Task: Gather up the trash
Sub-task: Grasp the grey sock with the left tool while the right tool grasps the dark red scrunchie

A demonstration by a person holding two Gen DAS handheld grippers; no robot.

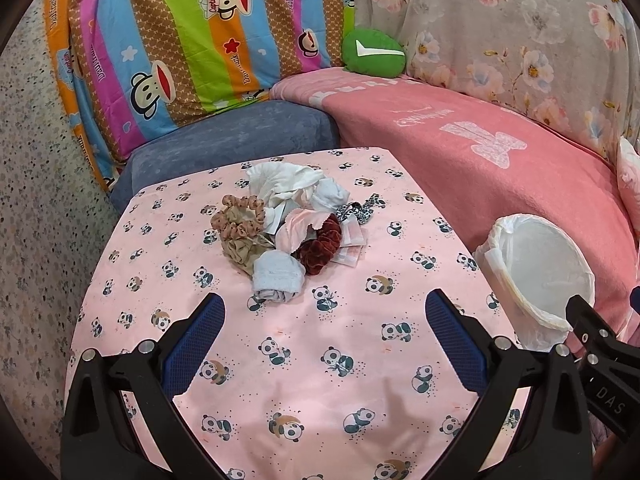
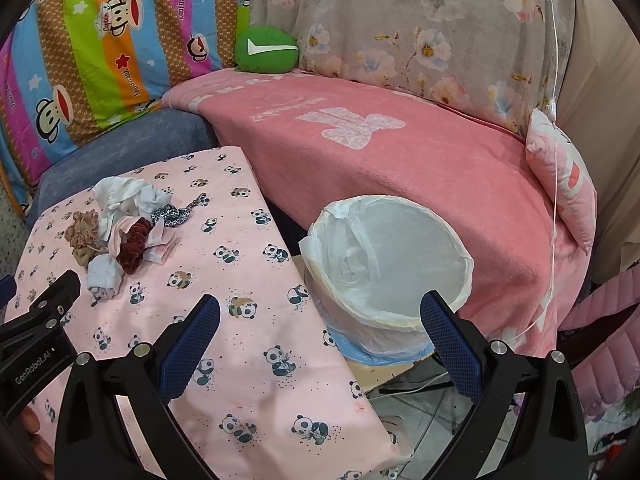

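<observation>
White-lined bin (image 2: 384, 268) empty, beside table (image 1: 320, 360). Trash pile (image 1: 288, 224) mid-table. Left gripper (image 1: 324, 320), right gripper (image 2: 320, 320): wide apart, holding nothing. Floor tiles (image 2: 420, 412) only in right view.

ahead of me a pink panda cloth (image 1: 280, 360) covers the surface. behind it lie a blue cushion (image 1: 224, 140), a pink blanket (image 2: 380, 168), a green pillow (image 1: 374, 54) and a striped monkey sheet (image 1: 192, 40).

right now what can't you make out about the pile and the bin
- Underside of the pile, both views: the top cloths and scrunchies cover what lies beneath.
- Bin floor, right wrist view: the white liner hides it.
- Bin's base, left wrist view: cut off by the right gripper.
</observation>
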